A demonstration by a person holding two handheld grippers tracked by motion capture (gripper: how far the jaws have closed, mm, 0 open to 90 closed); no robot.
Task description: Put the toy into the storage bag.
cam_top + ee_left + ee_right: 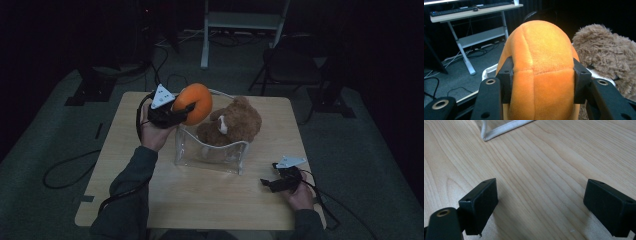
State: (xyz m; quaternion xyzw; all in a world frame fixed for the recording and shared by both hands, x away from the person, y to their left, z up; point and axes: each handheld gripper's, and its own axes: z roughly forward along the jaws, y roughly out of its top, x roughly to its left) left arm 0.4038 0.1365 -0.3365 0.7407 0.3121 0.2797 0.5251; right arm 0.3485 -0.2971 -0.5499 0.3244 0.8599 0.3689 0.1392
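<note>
An orange plush ball hangs in the air above the left rim of a clear plastic bag. My left gripper is shut on it; in the left gripper view both black pads press into the sides of the orange plush ball. A brown teddy bear sits inside the bag, just right of the ball, and the same brown teddy bear shows beyond the ball. My right gripper rests low over the wooden table at the front right, open, with nothing between its jaws.
The bag's white edge lies ahead of the right gripper. Cables trail from both grippers off the table. Beyond the table stand a chair and a white desk frame; a desk with keyboards stands behind.
</note>
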